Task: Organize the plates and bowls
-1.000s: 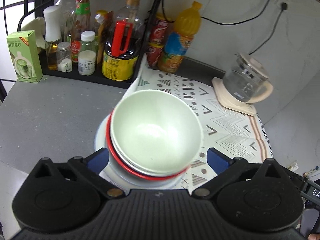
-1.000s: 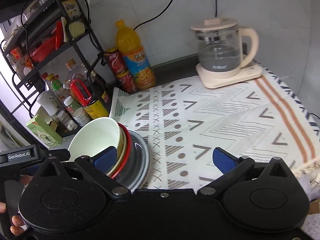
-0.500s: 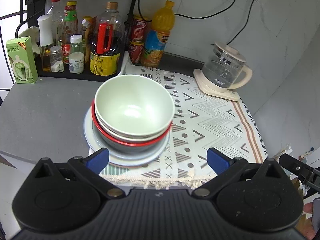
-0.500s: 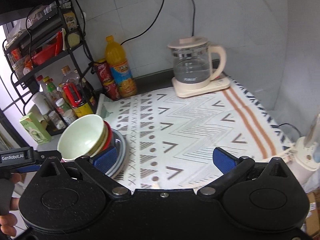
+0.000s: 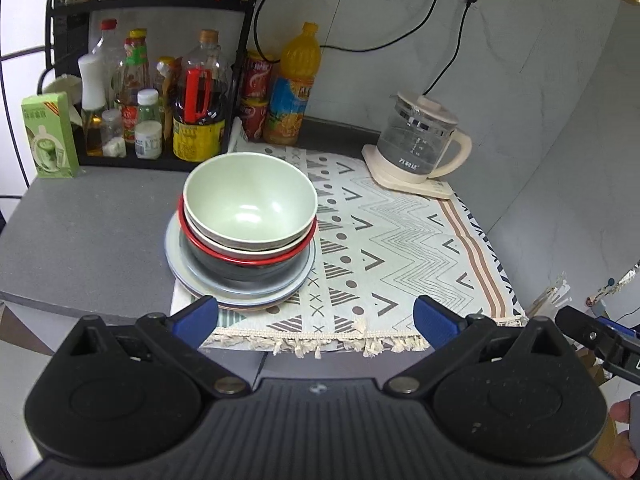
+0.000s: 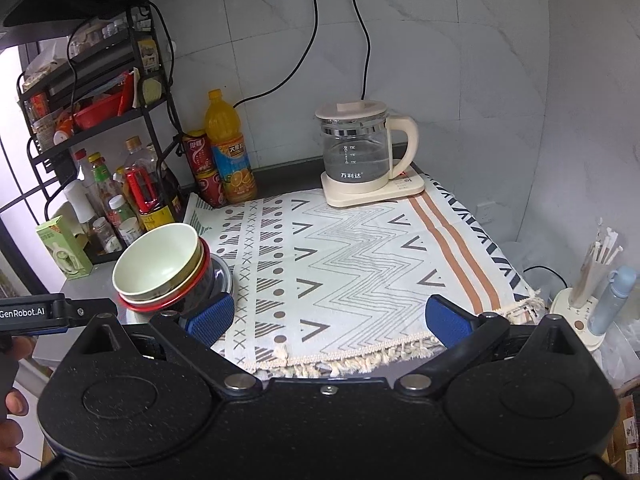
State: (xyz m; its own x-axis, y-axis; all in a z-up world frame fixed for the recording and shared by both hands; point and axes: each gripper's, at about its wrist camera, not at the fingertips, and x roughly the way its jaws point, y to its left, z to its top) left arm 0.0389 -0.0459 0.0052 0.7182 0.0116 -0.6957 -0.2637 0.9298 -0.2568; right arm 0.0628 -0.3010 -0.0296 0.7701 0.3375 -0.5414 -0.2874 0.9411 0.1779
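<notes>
Resting on the patterned woven mat's (image 5: 400,240) left edge, the pale green bowl (image 5: 250,196) nested in a red-rimmed bowl (image 5: 248,256) upon grey-blue plates (image 5: 240,292) sat just beyond the released, empty left gripper (image 5: 316,318), while the right gripper (image 6: 328,320) gaped empty.

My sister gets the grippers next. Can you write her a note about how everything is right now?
Left gripper: open, holding nothing.
Right gripper: open, holding nothing.
Pale green bowl sits nested on top of the red-rimmed bowl, which sits on the stacked plates at the left edge of the patterned mat.
Done: bowls and plates look gathered into one stack.
Left: nothing loose shows; perhaps only check that the stack sits steady.
</notes>
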